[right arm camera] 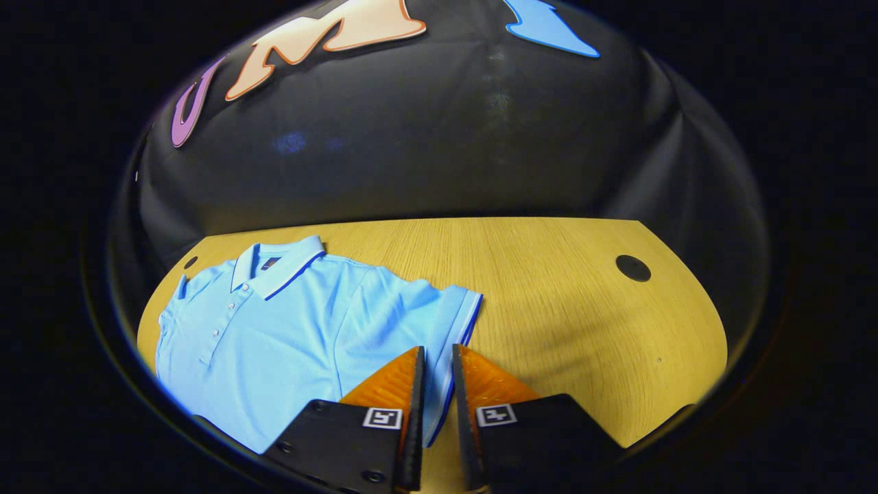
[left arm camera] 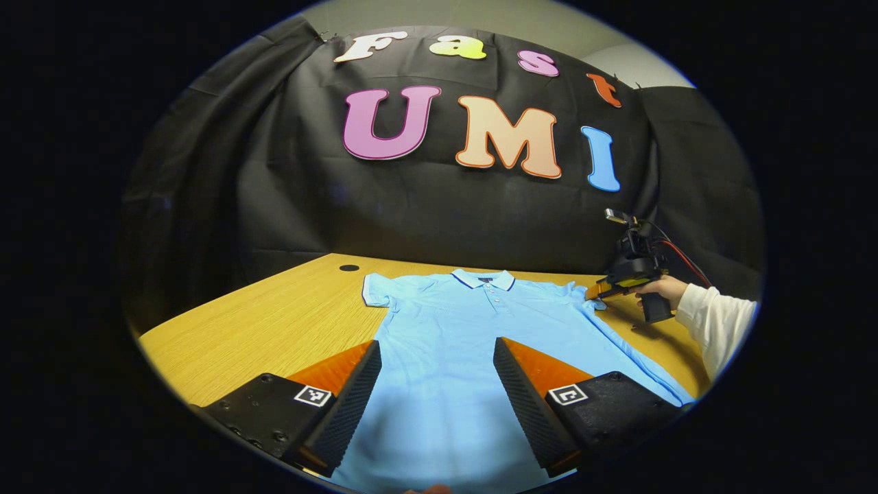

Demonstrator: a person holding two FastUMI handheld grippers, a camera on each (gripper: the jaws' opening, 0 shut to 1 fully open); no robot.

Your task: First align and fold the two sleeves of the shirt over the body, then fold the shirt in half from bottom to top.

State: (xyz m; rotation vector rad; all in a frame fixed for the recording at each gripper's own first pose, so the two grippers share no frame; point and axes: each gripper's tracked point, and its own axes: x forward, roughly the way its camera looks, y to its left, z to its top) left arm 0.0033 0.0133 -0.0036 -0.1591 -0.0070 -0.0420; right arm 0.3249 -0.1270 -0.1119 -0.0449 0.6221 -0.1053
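On the wooden tabletop [right arm camera: 549,288] a light-blue polo shirt [left arm camera: 453,343] is spread flat | left tongs [left arm camera: 437,384] held wide apart above its hem | right tongs [right arm camera: 437,412] nearly closed around sleeve cuff [right arm camera: 461,336] at 6 o'clock

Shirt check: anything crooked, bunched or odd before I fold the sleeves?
Nothing stands out. The shirt lies flat, face up on the table, collar neat, both sleeves spread. The right gripper sits nearly closed around the sleeve hem; the left gripper is open above the body.
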